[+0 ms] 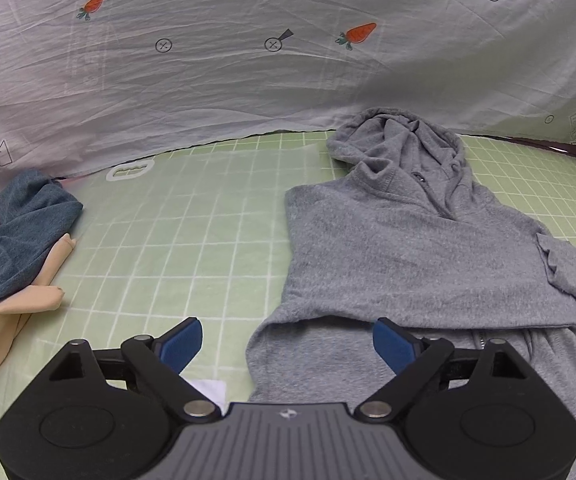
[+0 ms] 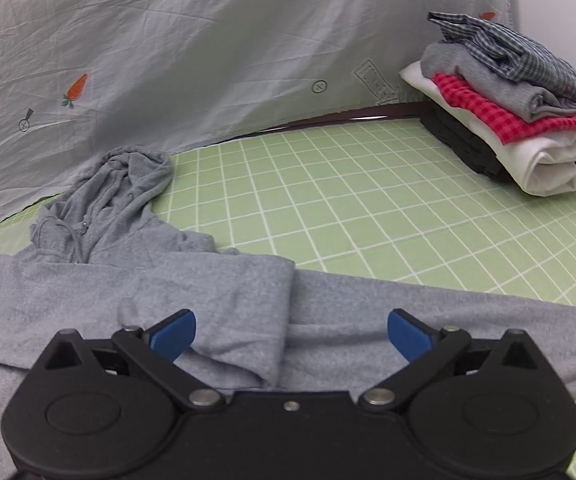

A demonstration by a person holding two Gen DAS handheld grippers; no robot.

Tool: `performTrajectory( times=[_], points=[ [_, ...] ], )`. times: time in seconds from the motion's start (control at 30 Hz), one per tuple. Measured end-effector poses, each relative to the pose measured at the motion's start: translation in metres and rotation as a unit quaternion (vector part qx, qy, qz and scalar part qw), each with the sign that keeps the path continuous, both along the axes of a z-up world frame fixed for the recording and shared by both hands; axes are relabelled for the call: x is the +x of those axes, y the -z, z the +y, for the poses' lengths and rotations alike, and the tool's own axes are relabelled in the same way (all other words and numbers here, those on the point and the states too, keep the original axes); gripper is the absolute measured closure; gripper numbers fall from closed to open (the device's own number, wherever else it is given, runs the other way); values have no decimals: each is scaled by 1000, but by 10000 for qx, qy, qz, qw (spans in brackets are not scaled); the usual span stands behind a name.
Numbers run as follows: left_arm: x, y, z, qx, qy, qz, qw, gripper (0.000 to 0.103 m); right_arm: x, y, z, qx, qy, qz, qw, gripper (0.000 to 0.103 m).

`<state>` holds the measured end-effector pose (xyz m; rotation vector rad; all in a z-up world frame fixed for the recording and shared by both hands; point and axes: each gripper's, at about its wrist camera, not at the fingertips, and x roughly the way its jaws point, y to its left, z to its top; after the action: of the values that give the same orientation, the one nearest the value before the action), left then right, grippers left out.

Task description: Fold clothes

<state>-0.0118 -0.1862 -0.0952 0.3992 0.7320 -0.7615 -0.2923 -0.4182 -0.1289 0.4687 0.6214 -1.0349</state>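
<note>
A grey zip hoodie lies spread on the green grid mat, hood toward the back. One sleeve is folded across its front. My left gripper hovers over the hoodie's lower left edge, jaws wide apart, nothing between the blue pads. In the right wrist view the same hoodie lies below my right gripper, with the folded sleeve under its open jaws; the pads do not press the cloth. The other sleeve stretches out to the right.
A crumpled blue garment and a beige one lie at the mat's left edge. A stack of folded clothes stands at the back right corner. A printed white sheet hangs behind the mat.
</note>
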Motion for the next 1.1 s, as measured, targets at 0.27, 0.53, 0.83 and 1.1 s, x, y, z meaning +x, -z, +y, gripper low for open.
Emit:
performTrajectory(
  times=[0.27,0.53,0.83,1.1],
  points=[
    [-39,-8,-56,-304,586,179,9977,5,-44,16,-37,114,347,133,9992,0],
    [-54,-5,-133,-212,1568,401,9866,17,-59,36,-78,287,764,133,9966,0],
    [-52,18,-201,-167,2112,1459,9663,83,-73,58,-102,329,1299,328,9904,0],
    [-63,37,-229,-11,2344,1748,9563,83,-73,66,-104,50,1367,360,9900,0]
  ],
)
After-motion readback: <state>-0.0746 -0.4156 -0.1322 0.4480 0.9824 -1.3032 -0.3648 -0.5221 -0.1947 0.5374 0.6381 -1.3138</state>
